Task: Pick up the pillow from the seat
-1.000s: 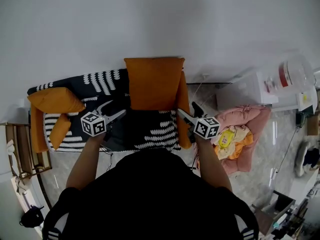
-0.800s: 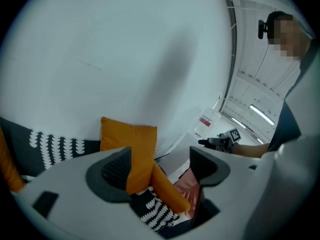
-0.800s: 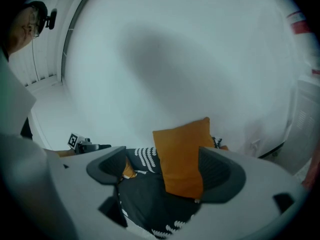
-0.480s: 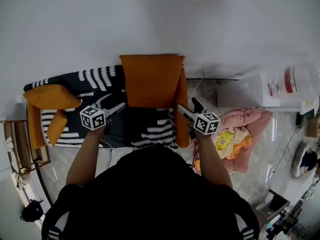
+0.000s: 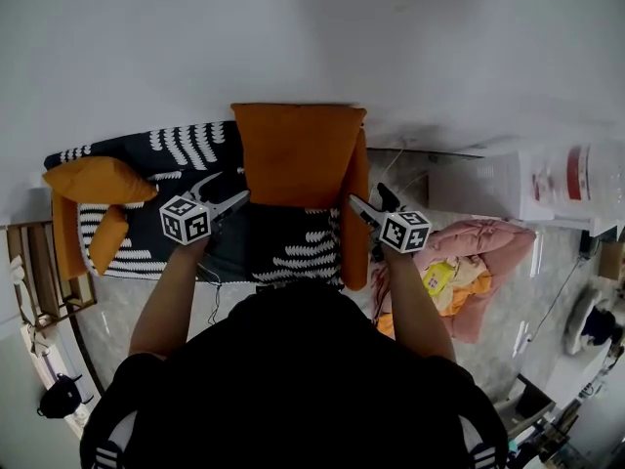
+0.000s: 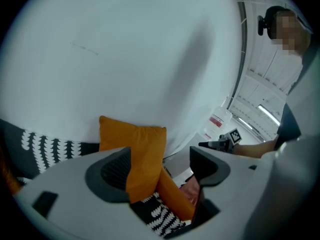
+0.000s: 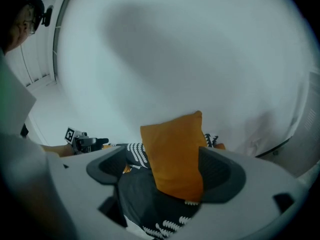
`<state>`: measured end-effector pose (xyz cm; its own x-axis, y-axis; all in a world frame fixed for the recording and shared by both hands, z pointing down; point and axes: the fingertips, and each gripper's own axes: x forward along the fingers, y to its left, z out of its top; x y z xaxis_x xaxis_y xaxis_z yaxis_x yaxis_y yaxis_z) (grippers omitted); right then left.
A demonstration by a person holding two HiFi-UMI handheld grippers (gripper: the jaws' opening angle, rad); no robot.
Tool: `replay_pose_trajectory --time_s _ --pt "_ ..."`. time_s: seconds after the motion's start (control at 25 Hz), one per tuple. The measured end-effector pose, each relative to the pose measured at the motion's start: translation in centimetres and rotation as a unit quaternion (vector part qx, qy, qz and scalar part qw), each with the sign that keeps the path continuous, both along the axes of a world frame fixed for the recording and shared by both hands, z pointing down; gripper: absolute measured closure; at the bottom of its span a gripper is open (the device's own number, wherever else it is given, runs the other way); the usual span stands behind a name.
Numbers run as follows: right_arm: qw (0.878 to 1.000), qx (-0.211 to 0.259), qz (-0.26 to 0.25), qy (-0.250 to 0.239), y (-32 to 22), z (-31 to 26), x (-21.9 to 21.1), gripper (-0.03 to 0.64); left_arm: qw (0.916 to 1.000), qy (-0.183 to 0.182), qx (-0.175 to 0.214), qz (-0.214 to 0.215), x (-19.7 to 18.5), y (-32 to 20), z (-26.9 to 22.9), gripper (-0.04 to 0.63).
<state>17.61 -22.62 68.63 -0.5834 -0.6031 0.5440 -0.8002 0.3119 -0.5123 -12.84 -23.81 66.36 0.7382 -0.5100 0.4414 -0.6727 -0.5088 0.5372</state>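
Clothing: black top (image 5: 293, 379) with short sleeves and white stripes (image 5: 103, 449) at each shoulder. Left gripper (image 5: 227, 190) and right gripper (image 5: 369, 201): light grey moulded bodies with dark grey ribbed pads (image 6: 112, 171). Each carries a white cube (image 5: 185, 220) printed with black square markers.

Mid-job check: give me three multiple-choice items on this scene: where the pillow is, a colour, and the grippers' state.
1. Where is the large orange square fabric pillow?
A. on the floor
B. upright against the white wall, mid-seat
C. on a shelf
2. The patterned fabric seat cover is:
A. black and white
B. plain red
C. green
3. The left gripper and right gripper are:
A. both shut on the pillow
B. both open
C. one shut, one open
Answers: 1 B, it leans on the wall; 2 A, white marks on black; 3 B, each gripper view shows fingers apart.
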Motion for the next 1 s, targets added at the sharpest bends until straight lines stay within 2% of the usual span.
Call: replay_pose_trajectory --time_s 0.36,0.52,0.76,1.0 --pt "0.999 -0.027 -0.026 0.006 -2.3 3.5 0.7 0.176 0.9997 -0.006 -0.011 -0.021 0.3 -3.0 1.6 0.224" --pt "0.999 -0.029 -0.039 0.024 -3.5 4.8 0.9 0.176 0.9994 -0.011 -0.017 -0.029 0.1 -4.4 2.9 0.224" --pt "0.999 -0.040 -0.033 0.018 -5.1 6.3 1.1 0.176 0.9978 -0.025 -0.042 -0.045 -0.6 -5.8 6.2 0.219" --pt "0.997 -0.044 -0.059 0.039 -6.6 8.0 1.2 0.176 0.9972 -0.024 -0.054 -0.046 0.2 -7.7 7.9 0.215"
